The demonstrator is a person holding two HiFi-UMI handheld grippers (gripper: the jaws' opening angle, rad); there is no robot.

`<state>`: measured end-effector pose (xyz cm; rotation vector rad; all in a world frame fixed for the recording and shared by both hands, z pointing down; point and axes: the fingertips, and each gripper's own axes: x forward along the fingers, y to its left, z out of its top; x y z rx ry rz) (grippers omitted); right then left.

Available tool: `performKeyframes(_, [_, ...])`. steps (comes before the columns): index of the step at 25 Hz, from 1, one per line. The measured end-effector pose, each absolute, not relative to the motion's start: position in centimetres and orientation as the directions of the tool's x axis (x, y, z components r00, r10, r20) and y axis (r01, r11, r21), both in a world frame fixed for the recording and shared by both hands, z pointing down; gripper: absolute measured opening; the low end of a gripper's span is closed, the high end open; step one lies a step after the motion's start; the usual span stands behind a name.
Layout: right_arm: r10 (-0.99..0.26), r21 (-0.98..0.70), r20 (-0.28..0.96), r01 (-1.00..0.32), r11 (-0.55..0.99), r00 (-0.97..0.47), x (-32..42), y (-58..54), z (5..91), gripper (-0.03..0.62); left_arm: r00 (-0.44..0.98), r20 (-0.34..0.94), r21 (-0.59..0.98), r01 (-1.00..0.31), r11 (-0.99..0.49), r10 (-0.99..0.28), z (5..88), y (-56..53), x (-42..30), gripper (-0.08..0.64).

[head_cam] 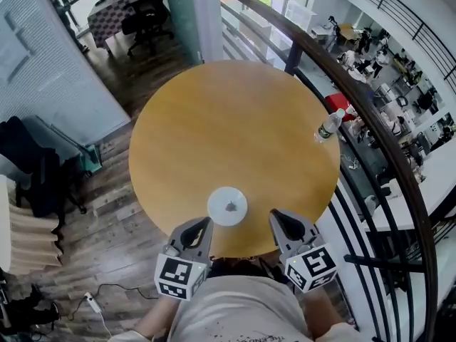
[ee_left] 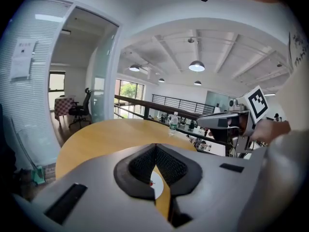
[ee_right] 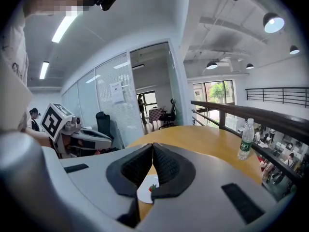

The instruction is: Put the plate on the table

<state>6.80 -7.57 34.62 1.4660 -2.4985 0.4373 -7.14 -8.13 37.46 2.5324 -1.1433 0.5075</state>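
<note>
A small white plate (head_cam: 227,206) with a dark mark at its centre lies flat on the round wooden table (head_cam: 235,120), near the front edge. My left gripper (head_cam: 208,221) hovers just left of the plate and my right gripper (head_cam: 273,214) just right of it; neither touches it. In the left gripper view the left gripper (ee_left: 155,145) has its jaws pressed together with nothing between them, and the plate (ee_left: 155,187) shows below them. In the right gripper view the right gripper (ee_right: 152,145) is likewise shut and empty, above the plate (ee_right: 147,188).
A plastic water bottle (head_cam: 329,125) stands at the table's right edge, close to a dark curved railing (head_cam: 370,120) with a drop behind it. A black office chair (head_cam: 146,13) stands far back on the wooden floor. A person's torso is at the near edge.
</note>
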Motion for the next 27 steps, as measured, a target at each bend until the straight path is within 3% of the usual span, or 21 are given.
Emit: performKeyframes(27, [-0.79, -0.154, 0.368, -0.87, 0.468, -0.49, 7.0, -7.5, 35.1, 0.026, 0.601, 0.459, 0.108, -0.769, -0.63, -0.654, 36.9, -7.9, -7.3, 0.025])
